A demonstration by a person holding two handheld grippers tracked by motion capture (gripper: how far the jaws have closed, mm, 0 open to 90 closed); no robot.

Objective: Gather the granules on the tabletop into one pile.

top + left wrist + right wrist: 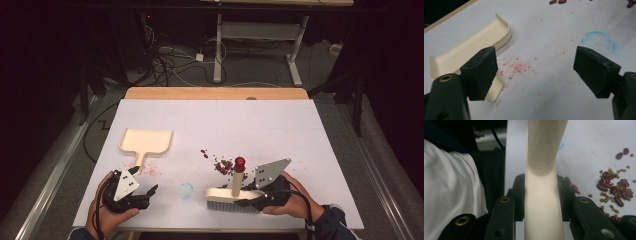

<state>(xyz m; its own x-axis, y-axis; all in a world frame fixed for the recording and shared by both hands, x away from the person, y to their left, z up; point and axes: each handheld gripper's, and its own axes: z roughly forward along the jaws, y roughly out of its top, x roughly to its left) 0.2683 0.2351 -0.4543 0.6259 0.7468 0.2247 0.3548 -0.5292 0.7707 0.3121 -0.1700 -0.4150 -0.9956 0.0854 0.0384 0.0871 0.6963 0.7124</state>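
a: where's the brush [232, 196] right now?

b: near edge of the white tabletop [280, 125], right of the middle. its cream block lies level with the bristles down on the surface, and the handle with the red cap stands up from it. the right gripper [248, 199] has it, fingers [519, 195] pressed on either side of the cream body, so they're narrow and clamped on the brush [543, 195].

a: and the person's right hand [290, 202]?

b: wrapped round that gripper at the near right, sleeve coming in from the bottom edge.

a: the beans?

b: a scatter of dark red beans [220, 164] just beyond the brush, around the handle's far side. in the right gripper view you can see red beans [614, 186] mixed with small green ones, lying to the right of the brush body, a few close by the fingers.

a: what about the dustpan [146, 142]?

b: left of centre, cream coloured, its handle pointing toward the near side. it lies flat, well apart from the brush. there's reddish crumb dust on the tabletop beside its handle.

a: left gripper [144, 192]?

b: near left, held in the left hand [107, 210], fingers [482, 72] spread wide with nothing between them. in its own view the dustpan [469, 50] sits just beyond the left-hand finger, and a faint blue ring mark [599, 41] shows on the tabletop past the other one.
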